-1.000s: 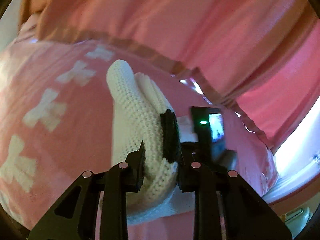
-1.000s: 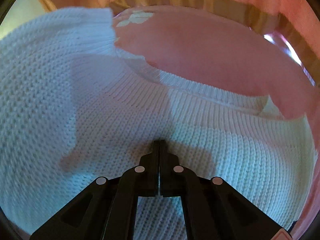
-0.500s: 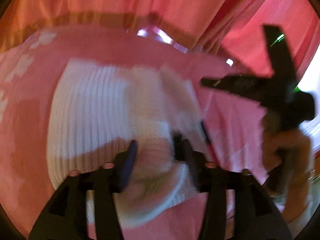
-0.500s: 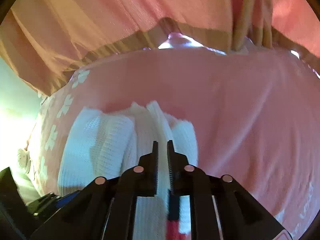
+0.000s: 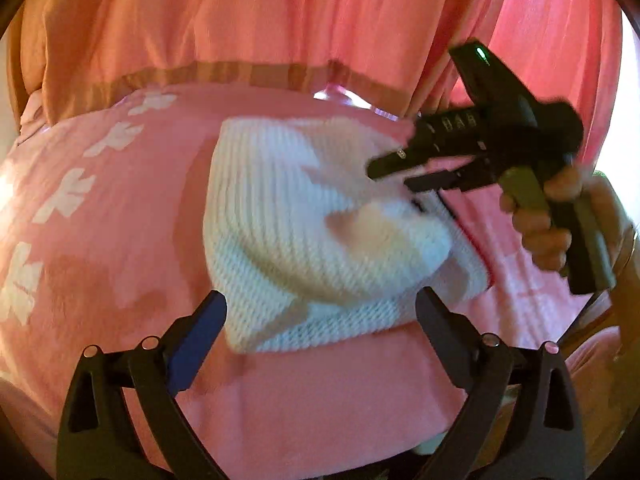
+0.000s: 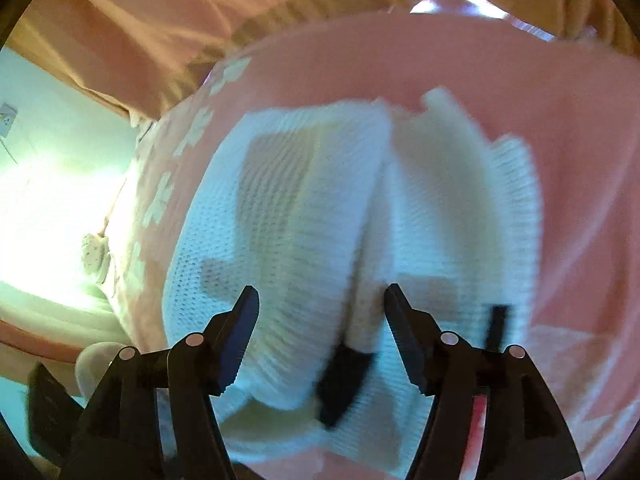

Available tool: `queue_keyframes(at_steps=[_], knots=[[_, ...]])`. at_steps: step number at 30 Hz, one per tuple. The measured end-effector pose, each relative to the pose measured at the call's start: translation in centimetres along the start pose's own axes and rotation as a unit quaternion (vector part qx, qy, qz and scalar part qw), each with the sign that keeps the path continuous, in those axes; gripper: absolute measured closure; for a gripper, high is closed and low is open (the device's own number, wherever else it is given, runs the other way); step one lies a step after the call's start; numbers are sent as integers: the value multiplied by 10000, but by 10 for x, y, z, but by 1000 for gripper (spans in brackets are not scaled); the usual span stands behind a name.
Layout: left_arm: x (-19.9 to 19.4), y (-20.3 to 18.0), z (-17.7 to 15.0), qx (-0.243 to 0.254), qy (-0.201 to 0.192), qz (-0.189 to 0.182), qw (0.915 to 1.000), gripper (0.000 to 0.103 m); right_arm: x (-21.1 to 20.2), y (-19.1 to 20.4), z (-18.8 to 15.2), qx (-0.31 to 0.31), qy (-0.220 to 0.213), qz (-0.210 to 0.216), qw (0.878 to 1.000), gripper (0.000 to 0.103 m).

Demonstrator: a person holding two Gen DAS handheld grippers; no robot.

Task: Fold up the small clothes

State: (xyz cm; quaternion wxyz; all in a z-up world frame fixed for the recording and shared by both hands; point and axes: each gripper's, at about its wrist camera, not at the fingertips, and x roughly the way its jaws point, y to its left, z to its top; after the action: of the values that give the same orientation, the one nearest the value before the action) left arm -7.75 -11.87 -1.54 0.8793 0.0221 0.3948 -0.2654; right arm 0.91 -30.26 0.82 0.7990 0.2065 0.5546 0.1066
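Motion blur is smearing the white knit sweater (image 6: 360, 220) in the right wrist view. A dark blurred shape (image 6: 340, 384) is lying against the sweater's near edge, unidentifiable. The right gripper (image 5: 404, 172), beside the sweater in the left wrist view, is also blurring.

This is a bedroom in somebody's home. A soft pink bedspread (image 5: 120, 248) covers nearly the whole lower part of both views, printed with white bow shapes (image 5: 64, 196) running down its left side. Across the top of the frames hang pink curtains (image 5: 280, 12) in loose folds, with a tan band along their hem and daylight leaking through near the upper middle. At the far left of the right wrist view a pale wall (image 6: 52, 120) carries a small white socket plate (image 6: 7, 118). On the bedding lies a white knitted sweater (image 5: 288, 216), a household garment rather than shop stock.
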Motion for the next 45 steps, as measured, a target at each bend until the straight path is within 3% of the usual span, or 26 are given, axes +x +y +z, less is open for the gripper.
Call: queue_keyframes(at_steps=[1,2,3,5,9,10,12,14,16,18,20,24,26,27,28,30,31,32,35,37,39,41,45], knots=[[-1,1,-1,5,-17,5,10000,10,7,4,1,37,38,38,10000,43],[-3,2,-2,35,-46,1,10000,10,10,6,2,51,29,37,10000,54],[-2,1,-3,89,-76,56,9999,10,13,9,3,52,-26,16,10000,85],[0,-1,-4,150,-55,97,9998,10,3,15,5,4,-212,68,9998,86],[7,3,-8,112,1,196,9997,10,-65,22,2,-340,-1121,264,9928,87],[9,4,-7,69,53,153,9998,10,-73,16,-2,-387,-1235,45,9916,86],[12,6,-7,38,114,103,9999,10,-56,-11,-5,-337,-900,-694,9929,82],[16,8,-7,-50,229,-52,9997,10,-27,-41,-7,19,-285,-1030,9943,79],[21,12,-5,-198,366,-180,9990,10,-27,-52,-12,108,-314,-876,9956,76],[22,16,-3,-329,379,-209,9985,10,-59,-44,-24,16,-774,-714,9944,74],[20,18,-2,-364,336,-196,9986,10,-83,-37,-41,-91,-1055,-428,9935,64],[20,9,-3,-187,268,-149,9994,10,-79,-20,-75,-273,-898,88,9956,53],[25,3,-5,-47,373,-236,9990,10,-60,-20,-85,-268,-583,40,9979,53],[28,1,-5,5,438,-270,9987,10,-46,-18,-91,-319,-410,-78,9986,60],[31,-3,-7,87,537,-330,9980,11,-37,-15,-93,-353,-315,-151,9988,92],[36,-6,-8,257,592,-342,9973,29,-31,-16,-99,-334,-296,-237,9987,96],[38,-8,-8,391,638,-204,9970,54,-41,-15,-102,-341,-509,-278,9977,96],[39,-7,-8,475,681,-45,9965,65,-60,-12,-105,-387,-843,-272,9953,96],[40,9,-10,135,868,-188,9960,67,-91,-17,-116,-288,-1259,-207,9914,96],[47,16,-14,6,1063,-139,9942,67,-59,-35,-122,-190,-644,-678,9954,95],[53,18,-17,-47,1207,-75,9927,67,-26,-42,-130,-110,-97,-842,9963,96],[52,17,-16,-82,1218,-117,9925,67,-38,-30,-128,-223,-226,-948,9950,93],[19,10,-6,139,936,-246,9952,65,-89,-17,-123,-124,-914,-700,9933,73]])
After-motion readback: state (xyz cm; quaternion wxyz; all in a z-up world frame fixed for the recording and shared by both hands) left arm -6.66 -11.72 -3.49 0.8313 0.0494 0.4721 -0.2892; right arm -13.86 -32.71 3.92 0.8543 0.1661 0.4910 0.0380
